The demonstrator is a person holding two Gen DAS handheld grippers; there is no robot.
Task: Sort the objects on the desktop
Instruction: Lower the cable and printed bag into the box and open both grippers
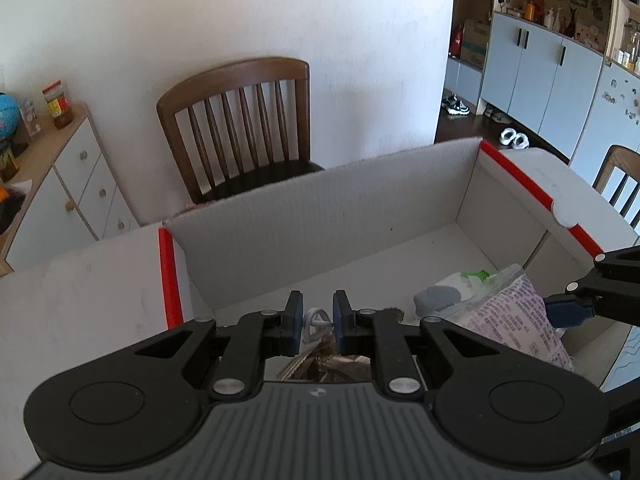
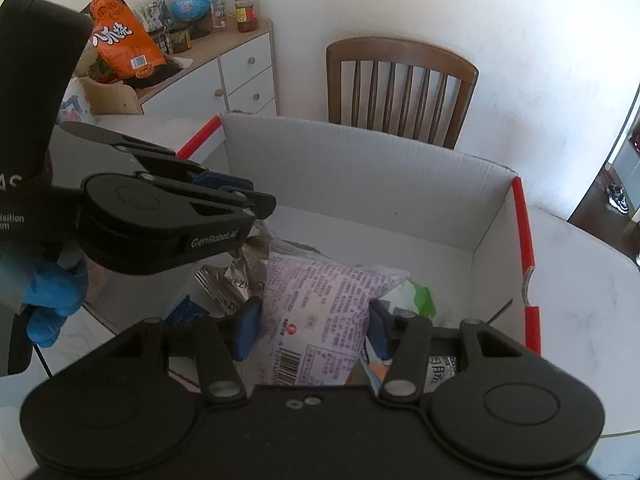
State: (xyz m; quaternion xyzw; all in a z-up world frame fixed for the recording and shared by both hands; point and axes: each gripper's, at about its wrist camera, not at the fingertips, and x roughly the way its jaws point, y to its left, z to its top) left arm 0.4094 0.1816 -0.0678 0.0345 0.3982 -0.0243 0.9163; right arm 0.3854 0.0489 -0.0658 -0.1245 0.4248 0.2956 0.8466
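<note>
Both grippers hang over the white corrugated box (image 1: 320, 216) with red corner strips, which sits on the pale table (image 1: 80, 300); left gripper (image 1: 316, 320) has its jaws drawn in narrow with a white looped cord (image 1: 314, 322) between the pads, looks pinched but contact is hard to confirm from this angle; right gripper (image 2: 312, 324) stands about half wide with its pads on both sides of the purple-printed snack bag (image 2: 320, 300), bag bulges between them so I read it as held; bag is low inside the box, leaning on a silver foil packet (image 2: 236, 276) and a white-green pack (image 2: 412, 296); a grey rounded item (image 1: 436, 298) lies in the box beside them. Risks: soft bag could slip or crush if the squeeze is uneven; thin cord may slide out of the narrow pads; the two grippers are close, so a crossing move could knock them together; dropping items onto the pile may tip the bag over the near wall.
</note>
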